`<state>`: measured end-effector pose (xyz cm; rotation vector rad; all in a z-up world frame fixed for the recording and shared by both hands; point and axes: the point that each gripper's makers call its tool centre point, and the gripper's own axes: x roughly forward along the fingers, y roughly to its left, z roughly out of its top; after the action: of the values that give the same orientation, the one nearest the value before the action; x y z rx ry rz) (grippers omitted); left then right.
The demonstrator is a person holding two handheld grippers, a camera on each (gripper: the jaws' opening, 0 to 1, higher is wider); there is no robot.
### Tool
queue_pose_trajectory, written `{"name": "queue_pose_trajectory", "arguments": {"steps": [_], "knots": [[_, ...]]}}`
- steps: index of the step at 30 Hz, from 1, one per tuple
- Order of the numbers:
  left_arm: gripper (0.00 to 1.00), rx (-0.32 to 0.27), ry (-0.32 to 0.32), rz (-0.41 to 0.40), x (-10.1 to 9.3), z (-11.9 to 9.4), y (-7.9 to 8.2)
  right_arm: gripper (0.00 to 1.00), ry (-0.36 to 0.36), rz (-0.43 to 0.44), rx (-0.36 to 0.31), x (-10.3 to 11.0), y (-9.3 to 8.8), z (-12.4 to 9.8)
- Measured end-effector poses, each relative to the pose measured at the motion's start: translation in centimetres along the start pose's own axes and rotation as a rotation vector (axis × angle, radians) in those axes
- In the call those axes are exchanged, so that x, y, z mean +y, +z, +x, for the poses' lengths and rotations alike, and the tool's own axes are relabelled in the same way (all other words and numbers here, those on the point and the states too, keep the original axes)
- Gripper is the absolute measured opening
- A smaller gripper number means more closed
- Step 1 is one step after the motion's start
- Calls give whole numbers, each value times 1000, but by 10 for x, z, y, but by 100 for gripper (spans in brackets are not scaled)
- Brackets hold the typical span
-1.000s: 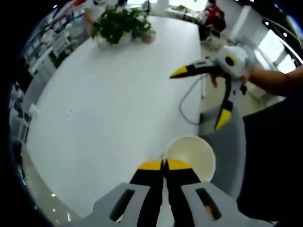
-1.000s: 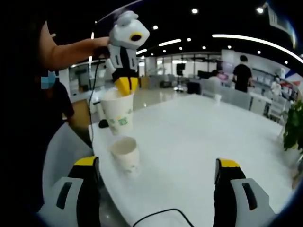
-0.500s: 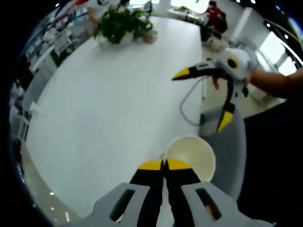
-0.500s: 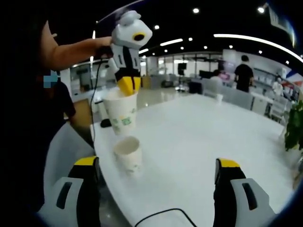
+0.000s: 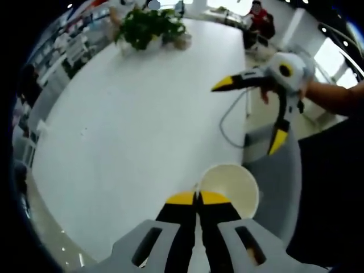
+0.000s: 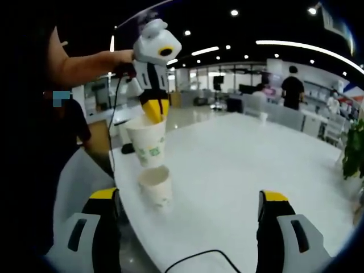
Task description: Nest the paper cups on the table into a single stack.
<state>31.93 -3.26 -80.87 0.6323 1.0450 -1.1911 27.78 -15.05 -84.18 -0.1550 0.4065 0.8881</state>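
My left gripper [image 5: 196, 198] is shut on the rim of a white paper cup [image 5: 228, 187], and I look down into its open mouth. In the right gripper view the left gripper [image 6: 154, 111] hangs that cup [image 6: 147, 141], marked with a green print, upright just above a second paper cup [image 6: 156, 184]. This second cup stands near the corner of the white table [image 6: 239, 170]. The held cup's base sits right at the lower cup's rim. My right gripper [image 6: 189, 199] is open and holds nothing; its yellow tips [image 5: 253, 114] spread wide beyond the table edge.
A potted plant [image 5: 149, 25] stands at the table's far end. A black cable [image 5: 233, 122] loops off the table edge by a grey chair [image 5: 273, 176]. People stand and sit in the office behind. A person's bare arm [image 6: 85, 62] carries the left gripper.
The left gripper has lowered its cup from well above the standing cup down to its rim. The right gripper stays open and has drifted slightly away from the table.
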Motion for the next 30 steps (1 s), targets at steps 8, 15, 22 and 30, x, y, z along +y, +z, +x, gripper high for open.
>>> {"name": "queue_pose_trajectory", "arguments": {"steps": [8,15,22,30], "knots": [[0,-10,-6,-17,-2,11,-5,100,2,3,7,4,-5,-2],[0,-18,-2,-29,-4,17,-8,100,6,4,11,8,-7,-2],[0,-17,-5,-33,-6,23,-13,100,7,6,11,11,-9,-1],[0,-13,12,-40,-8,32,-16,100,8,12,12,14,-12,-5]]}}
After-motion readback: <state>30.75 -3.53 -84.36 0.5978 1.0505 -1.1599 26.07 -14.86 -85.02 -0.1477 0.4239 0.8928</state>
